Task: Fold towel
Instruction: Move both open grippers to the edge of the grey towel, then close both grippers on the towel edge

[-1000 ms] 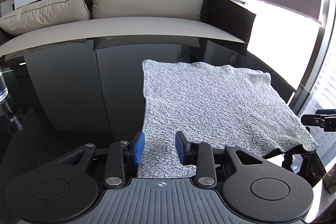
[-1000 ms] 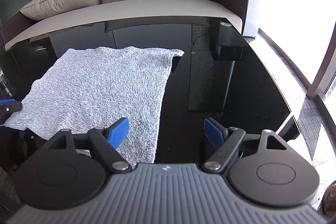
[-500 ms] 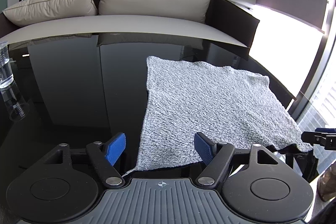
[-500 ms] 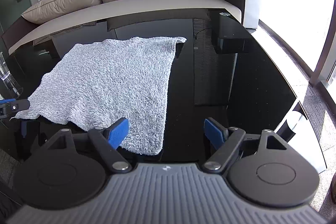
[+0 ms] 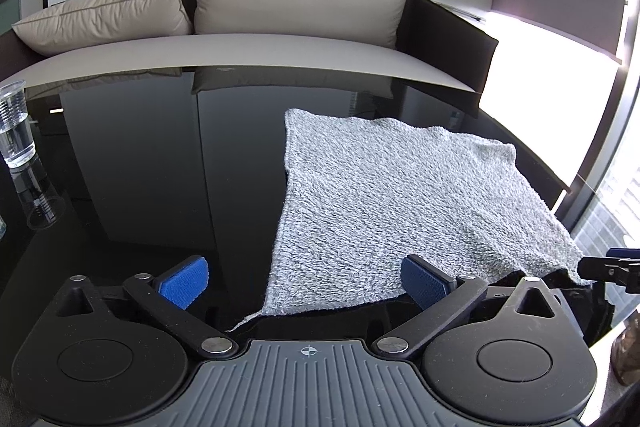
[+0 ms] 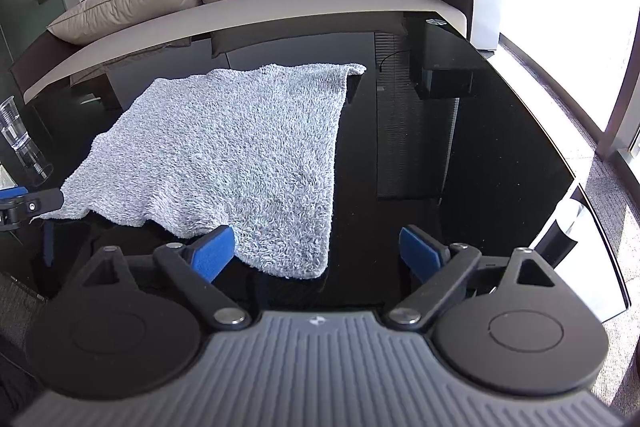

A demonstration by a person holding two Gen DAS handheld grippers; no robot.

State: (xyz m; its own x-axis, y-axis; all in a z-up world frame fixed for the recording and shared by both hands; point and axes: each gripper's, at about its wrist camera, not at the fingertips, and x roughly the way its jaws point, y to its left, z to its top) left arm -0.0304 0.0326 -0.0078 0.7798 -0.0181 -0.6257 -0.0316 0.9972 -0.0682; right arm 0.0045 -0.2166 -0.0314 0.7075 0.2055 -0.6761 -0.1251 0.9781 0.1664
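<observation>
A grey fluffy towel (image 5: 392,203) lies spread flat on the black glossy table (image 5: 160,163); it also shows in the right wrist view (image 6: 240,155). My left gripper (image 5: 304,281) is open and empty, with the towel's near left corner between its blue pads. My right gripper (image 6: 316,253) is open and empty, with the towel's near right corner between its pads. The near edge is slightly rumpled. The tip of each gripper shows at the edge of the other's view.
A clear cup of water (image 5: 14,125) stands at the table's left edge. A sofa with beige cushions (image 5: 296,3) runs behind the table. The table's right edge (image 6: 576,183) drops to a carpeted floor by bright windows.
My left gripper has opened wide and let go of the towel. Both grippers have drawn back towards the near edge, and the towel's near corners now lie on the table.
</observation>
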